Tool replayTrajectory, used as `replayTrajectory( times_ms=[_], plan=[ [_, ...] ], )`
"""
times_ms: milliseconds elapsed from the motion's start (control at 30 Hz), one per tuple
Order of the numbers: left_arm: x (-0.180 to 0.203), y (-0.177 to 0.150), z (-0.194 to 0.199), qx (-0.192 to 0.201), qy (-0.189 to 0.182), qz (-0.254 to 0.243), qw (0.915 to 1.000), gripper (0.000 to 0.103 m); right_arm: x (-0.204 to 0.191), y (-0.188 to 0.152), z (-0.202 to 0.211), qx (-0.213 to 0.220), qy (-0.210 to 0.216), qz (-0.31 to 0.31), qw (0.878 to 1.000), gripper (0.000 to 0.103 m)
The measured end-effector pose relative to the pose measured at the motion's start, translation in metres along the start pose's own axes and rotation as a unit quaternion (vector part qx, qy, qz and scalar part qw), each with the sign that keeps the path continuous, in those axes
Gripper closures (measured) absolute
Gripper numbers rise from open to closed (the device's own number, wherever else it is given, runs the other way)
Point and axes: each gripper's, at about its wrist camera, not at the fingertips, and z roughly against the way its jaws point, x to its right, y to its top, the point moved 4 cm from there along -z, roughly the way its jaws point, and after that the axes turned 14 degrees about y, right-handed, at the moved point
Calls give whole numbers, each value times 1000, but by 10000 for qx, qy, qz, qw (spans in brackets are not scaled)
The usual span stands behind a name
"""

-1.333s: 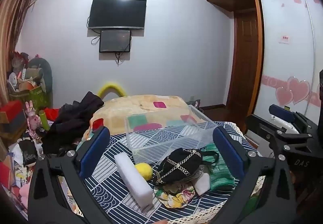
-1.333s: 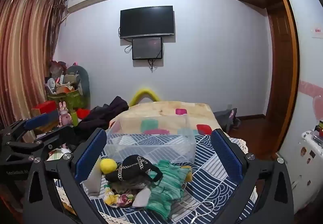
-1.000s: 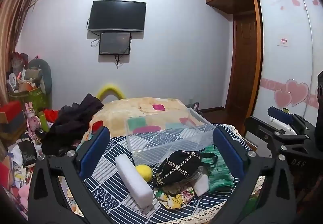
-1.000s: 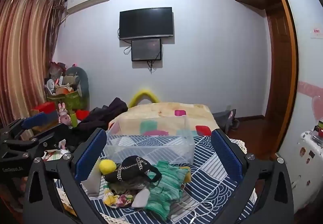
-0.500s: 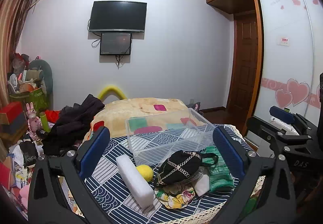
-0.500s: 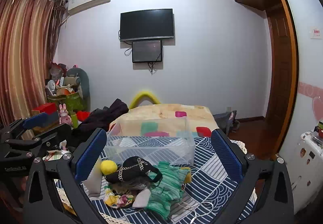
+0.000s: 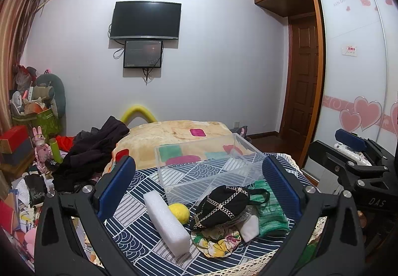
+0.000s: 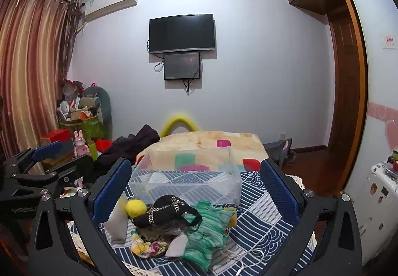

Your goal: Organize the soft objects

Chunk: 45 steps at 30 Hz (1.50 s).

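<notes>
A pile of soft things lies on the blue patterned cloth (image 7: 139, 231): a white foam block (image 7: 165, 221), a yellow ball (image 7: 178, 212), a black chained bag (image 7: 225, 204), a green knit cloth (image 7: 270, 211) and a floral cloth (image 7: 216, 242). An empty clear plastic bin (image 7: 206, 166) stands just behind them. My left gripper (image 7: 199, 189) is open and empty, held back from the pile. My right gripper (image 8: 196, 191) is open and empty too, facing the same pile: ball (image 8: 136, 208), bag (image 8: 166, 211), green cloth (image 8: 209, 226), bin (image 8: 186, 184).
A beige blanket (image 7: 174, 136) and dark clothes (image 7: 92, 151) lie behind the bin. Cluttered boxes and toys (image 7: 29, 131) stand at left. A white cable (image 8: 248, 258) lies on the cloth near the front edge. A wardrobe (image 7: 358, 77) is at right.
Both views have shifted only slightly; the grippers stay open and the pile and bin have not moved.
</notes>
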Motion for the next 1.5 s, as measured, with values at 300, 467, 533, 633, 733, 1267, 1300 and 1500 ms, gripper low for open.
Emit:
replayTrajectory(
  times_ms=[300,467,533,633,733,1267,1300,1500],
  plan=[
    [0,1,0,7,1,-3,10000,0,0,1,1,32,7,1,10000,0],
    [-1,3,2,48,14,0,10000,0,1,2,3,102,3,-16,9999,0],
    [-1,3,1,49,8,12,10000,0,0,2,3,119,-4,-3,9999,0],
    [0,3,2,56,-8,19,10000,0,-1,2,3,137,3,9,9999,0],
    [0,3,3,77,-24,4,10000,0,-1,1,3,173,2,4,9999,0],
    [0,3,3,70,-72,45,9999,0,-1,-1,4,160,42,-7,9999,0],
    [0,3,3,69,-72,48,9999,0,-2,-1,3,158,43,-5,9999,0],
    [-1,3,4,143,-78,30,9999,0,-2,-2,2,137,75,0,9999,0]
  ],
)
